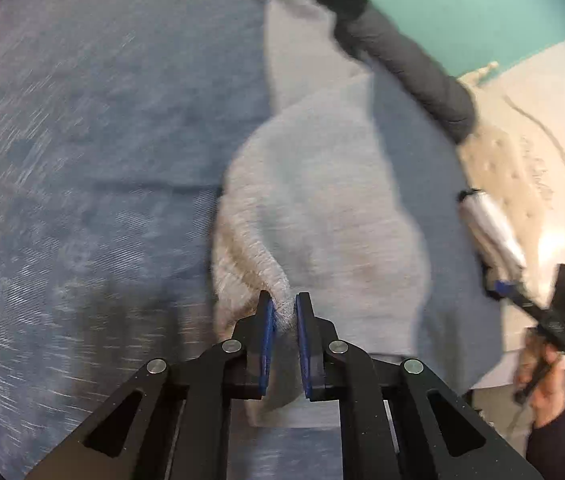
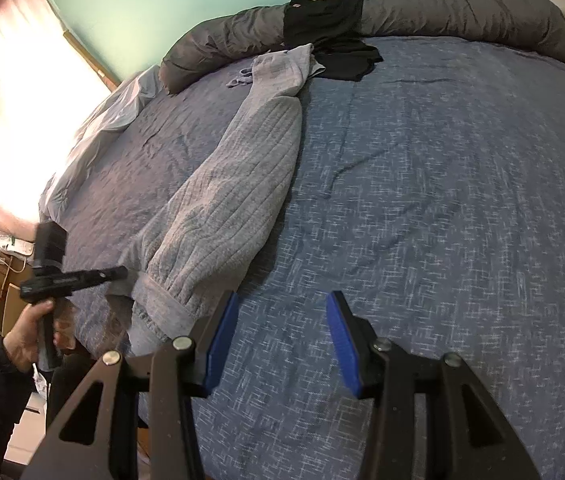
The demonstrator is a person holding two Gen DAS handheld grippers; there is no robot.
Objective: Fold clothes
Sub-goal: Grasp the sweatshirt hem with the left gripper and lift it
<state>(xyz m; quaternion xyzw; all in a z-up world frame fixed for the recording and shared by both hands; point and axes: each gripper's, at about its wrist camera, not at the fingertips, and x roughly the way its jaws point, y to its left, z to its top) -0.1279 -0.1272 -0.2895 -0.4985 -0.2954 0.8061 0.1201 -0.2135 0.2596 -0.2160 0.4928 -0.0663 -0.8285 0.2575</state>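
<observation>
Left wrist view: left gripper [image 1: 283,304] clamped on grey garment's [image 1: 322,216] ribbed cuff, over blue bedspread [image 1: 82,160]. Right gripper [image 2: 282,312] spread wide, holding nothing, garment at near left.

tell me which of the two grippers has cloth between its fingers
The left gripper: its blue pads are closed on the ribbed cuff of the light grey knitted garment. The right gripper is open over the blue woven bedspread, holding nothing.

Left wrist view sits low and close over the bed [image 1: 82,140], facing along the grey garment [image 1: 322,208] toward the teal wall [image 1: 462,8]; right wrist view hangs higher, looking across the bed [image 2: 422,200]; both share the garment [image 2: 234,184], rolled duvet [image 2: 462,12], wall
</observation>
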